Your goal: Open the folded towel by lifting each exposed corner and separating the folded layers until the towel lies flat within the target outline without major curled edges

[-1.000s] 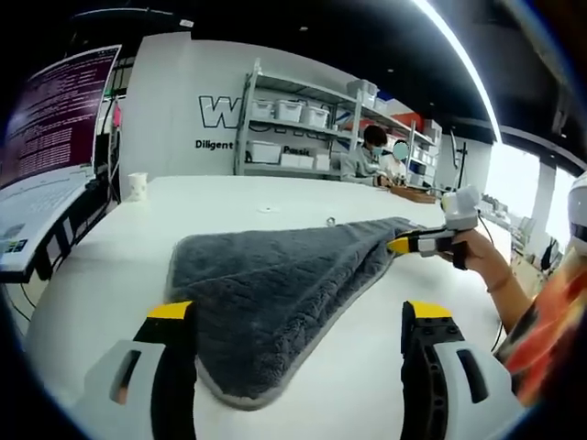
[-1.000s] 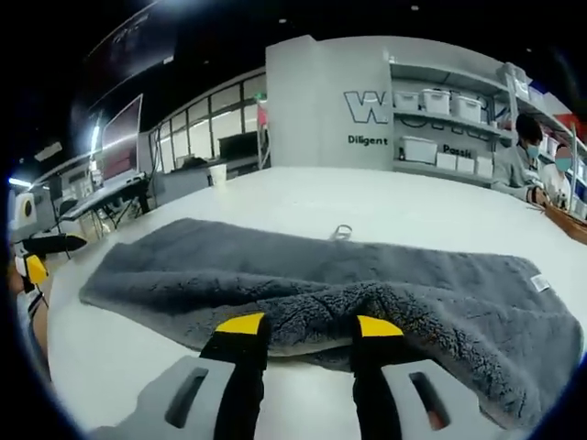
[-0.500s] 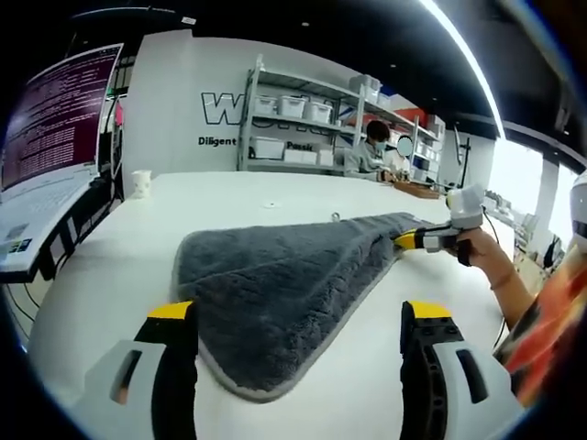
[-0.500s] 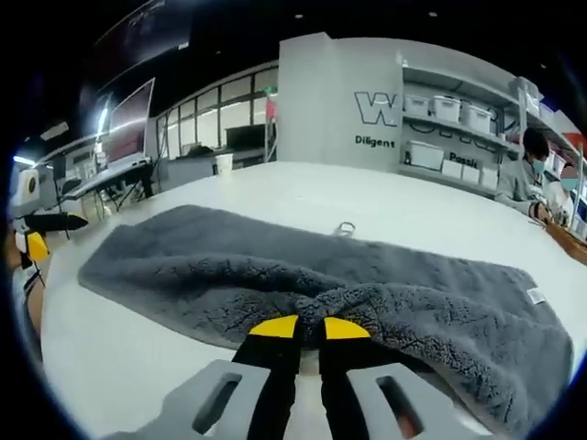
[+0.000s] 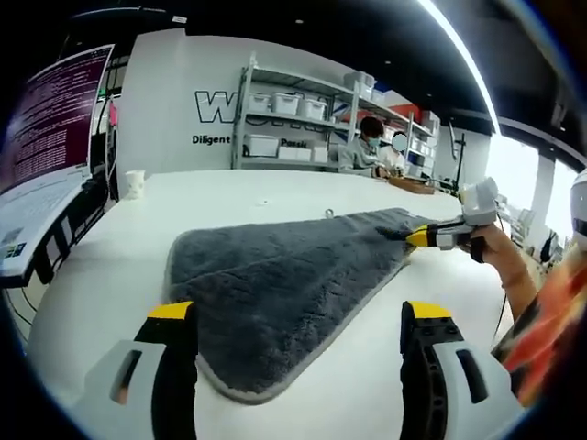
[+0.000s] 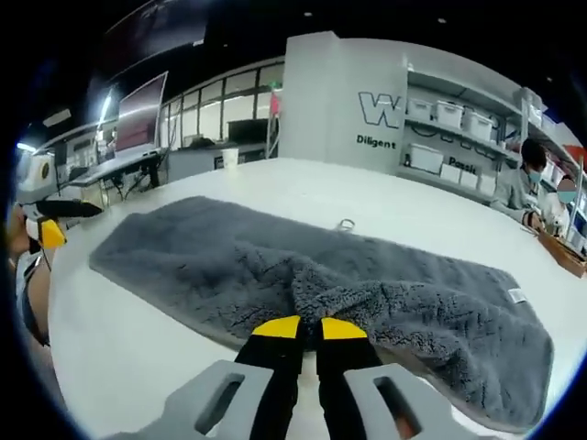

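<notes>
- Towel (image 6: 303, 275): grey, flat on white tabletop (image 6: 138, 339), long axis left to right in right gripper view; near edge bunched.
- Right hand-held gripper (image 6: 308, 328): clamped on that bunched near edge.
- Left hand-held gripper (image 5: 298, 316): jaws spread wide, empty, towel corner between them.
- Far shelves (image 5: 284, 115): white bins; contents indiscernible.

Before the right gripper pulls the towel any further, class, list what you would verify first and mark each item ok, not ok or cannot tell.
1. Right gripper shut on the grey towel edge: ok.
2. Left gripper open, touching nothing: ok.
3. Towel lying flat: not ok, a bunched fold rises by the right gripper's fingers.
4. Towel inside a target outline: cannot tell, no outline shows on the white table.
5. Small metal ring beyond the towel, clear of it: ok.
</notes>
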